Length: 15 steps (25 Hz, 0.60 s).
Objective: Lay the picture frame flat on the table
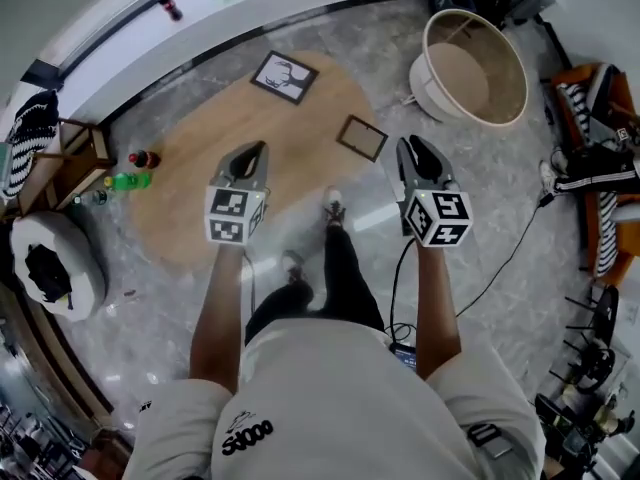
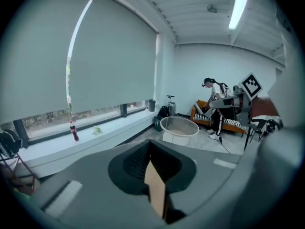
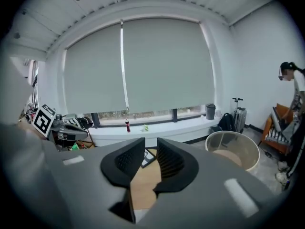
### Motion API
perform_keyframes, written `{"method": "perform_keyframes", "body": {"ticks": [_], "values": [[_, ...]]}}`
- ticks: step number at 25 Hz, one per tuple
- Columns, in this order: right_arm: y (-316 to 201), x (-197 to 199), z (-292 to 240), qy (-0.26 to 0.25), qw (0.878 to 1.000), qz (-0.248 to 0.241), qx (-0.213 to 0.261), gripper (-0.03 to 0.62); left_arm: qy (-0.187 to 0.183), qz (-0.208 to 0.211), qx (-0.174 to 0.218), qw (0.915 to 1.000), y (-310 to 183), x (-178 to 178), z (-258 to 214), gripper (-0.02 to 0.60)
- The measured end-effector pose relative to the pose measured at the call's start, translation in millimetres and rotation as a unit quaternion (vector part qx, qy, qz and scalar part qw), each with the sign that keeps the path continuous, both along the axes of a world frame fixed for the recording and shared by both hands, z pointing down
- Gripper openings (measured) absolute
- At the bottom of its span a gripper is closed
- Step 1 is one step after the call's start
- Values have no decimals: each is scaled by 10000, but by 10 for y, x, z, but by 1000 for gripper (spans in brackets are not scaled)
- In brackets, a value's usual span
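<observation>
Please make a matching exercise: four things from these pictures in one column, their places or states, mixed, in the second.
1. black picture frame
2. brown picture frame
3. round tub
4. left hand-held gripper

A. on the floor
B. jaws together
C. far end of the table
D. table's right edge

Pairs: 1-C, 2-D, 3-A, 4-B

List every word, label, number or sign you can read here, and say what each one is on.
White shirt: black print, a small figure over stylised characters, too distorted to read.
Cubes on the left claw and right claw: black-and-white square markers, no words.
Dark bottle, green bottle, windowsill bottle: labels too small.
Framed drawing: no text legible.
</observation>
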State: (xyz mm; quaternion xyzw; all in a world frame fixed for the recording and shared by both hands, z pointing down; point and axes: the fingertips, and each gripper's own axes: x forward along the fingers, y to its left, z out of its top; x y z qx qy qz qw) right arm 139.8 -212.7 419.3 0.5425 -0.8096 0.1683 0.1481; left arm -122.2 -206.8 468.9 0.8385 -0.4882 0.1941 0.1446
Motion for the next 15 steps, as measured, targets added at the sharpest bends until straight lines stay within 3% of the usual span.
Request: {"method": "perform_keyframes", "body": {"ticks": [5, 10, 15], "values": [[332, -275, -769, 15, 9984, -41, 562, 14, -182, 65, 736, 9971, 216, -194, -751, 9], [671, -551, -1347, 283, 9936, -284, 1052, 5, -150, 206, 1274, 9915, 499, -247, -1403, 9], [979, -765, -1893, 230, 9857, -572, 1567, 3, -153, 386, 1741, 9838, 798, -177, -1888, 9]]}}
